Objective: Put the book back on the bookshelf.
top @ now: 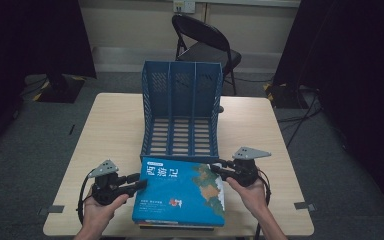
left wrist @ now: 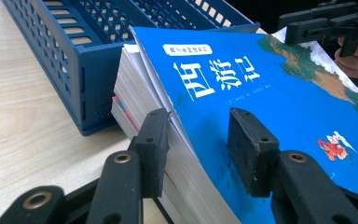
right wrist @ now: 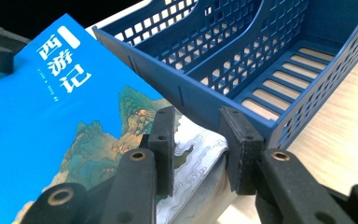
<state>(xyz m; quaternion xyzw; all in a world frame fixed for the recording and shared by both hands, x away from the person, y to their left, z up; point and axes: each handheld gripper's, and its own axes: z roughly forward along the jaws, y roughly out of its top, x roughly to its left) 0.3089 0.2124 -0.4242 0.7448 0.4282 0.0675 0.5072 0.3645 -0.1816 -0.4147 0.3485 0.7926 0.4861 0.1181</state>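
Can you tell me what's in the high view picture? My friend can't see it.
Two hands hold a black tool each, left tool and right tool, at opposite edges of a blue book topping a small stack on a wooden table. Behind it stands an empty blue three-slot file rack.

Each hand holds a black gripper. The left gripper (top: 139,181) and the right gripper (top: 217,167) both carry a grey three-cornered plate (top: 103,168) on top, and a thin black cable (top: 82,195) trails from each in a loop. The person's forearms are bare, with no sleeves showing. Seen close in the left gripper view, the jaws are matt black bars, each ending in a thick rectangular pad (left wrist: 153,140) dotted with small screw holes. Brass-coloured rivets (left wrist: 121,158) mark the joints.
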